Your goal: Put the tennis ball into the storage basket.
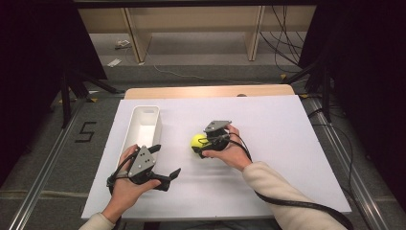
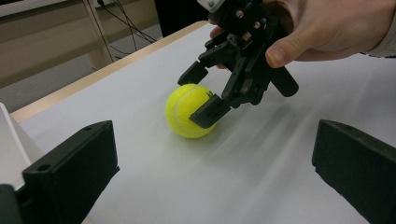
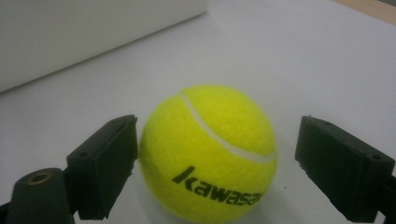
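Bin (image 1: 144, 125) first: a long white bin lay on the left part of the white surface (image 1: 268, 124), its length running from near to far, and its inside looked bare in the high view. Its near end sat just beside the left tool (image 1: 165, 163), and a corner of its white wall showed at the left edge of the left gripper view (image 2: 11, 140). In the right gripper view the bin's side (image 3: 93, 32) stood as a pale wall beyond the ball.

A yellow-green tennis ball (image 1: 198, 141) rested on the surface to the right of the bin, near the middle, well apart from the bin's wall. Black lettering reading "kawasaki" showed low on the ball (image 3: 208, 151) in the right gripper view, under a curved white seam.

The right tool (image 1: 200, 145), held in the person's right hand (image 1: 230, 148), had its jaws spread around the ball, one on each side. In the right gripper view the left jaw stood touching or just short of the ball's side, while a clear gap remained between the ball and the right jaw. The left gripper view showed the same tool (image 2: 201, 95) tilted down over the ball (image 2: 189, 110), not clamped.

The left tool, in the person's left hand (image 1: 127, 184), lay low near the front left of the surface, its jaws wide apart and holding nothing, pointed right toward the ball.
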The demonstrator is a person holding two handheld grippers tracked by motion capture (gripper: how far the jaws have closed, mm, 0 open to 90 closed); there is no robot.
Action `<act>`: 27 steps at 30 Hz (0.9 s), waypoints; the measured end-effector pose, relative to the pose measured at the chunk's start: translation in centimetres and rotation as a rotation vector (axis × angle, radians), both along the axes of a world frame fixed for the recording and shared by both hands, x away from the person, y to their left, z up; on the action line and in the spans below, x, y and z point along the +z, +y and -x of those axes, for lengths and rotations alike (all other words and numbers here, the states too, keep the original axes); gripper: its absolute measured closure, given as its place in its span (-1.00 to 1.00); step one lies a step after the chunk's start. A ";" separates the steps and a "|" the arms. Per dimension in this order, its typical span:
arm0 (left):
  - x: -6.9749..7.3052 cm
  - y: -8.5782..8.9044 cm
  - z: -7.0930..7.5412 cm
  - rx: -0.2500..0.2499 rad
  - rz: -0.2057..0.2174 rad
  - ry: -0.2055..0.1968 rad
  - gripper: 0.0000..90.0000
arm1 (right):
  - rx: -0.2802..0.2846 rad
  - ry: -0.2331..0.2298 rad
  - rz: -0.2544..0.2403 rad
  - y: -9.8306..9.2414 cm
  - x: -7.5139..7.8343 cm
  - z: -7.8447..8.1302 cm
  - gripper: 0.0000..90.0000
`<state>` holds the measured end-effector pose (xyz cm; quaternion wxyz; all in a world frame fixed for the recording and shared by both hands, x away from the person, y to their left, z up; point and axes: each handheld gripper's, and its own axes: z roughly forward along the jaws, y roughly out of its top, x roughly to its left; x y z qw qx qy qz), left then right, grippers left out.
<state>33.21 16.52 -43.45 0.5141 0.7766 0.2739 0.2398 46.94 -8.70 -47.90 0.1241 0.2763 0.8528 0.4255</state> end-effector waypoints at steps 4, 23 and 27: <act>0.0 0.0 0.0 0.000 -0.001 0.000 -1.00 | 0.010 0.002 0.007 0.4 -0.2 0.0 -0.70; 0.0 0.0 0.0 -0.002 -0.003 0.001 -1.00 | -0.003 0.016 0.017 0.9 -0.8 -0.2 -0.55; 0.0 0.0 0.0 -0.002 -0.002 0.000 -1.00 | 0.001 0.015 0.011 0.9 -0.8 -0.2 -0.46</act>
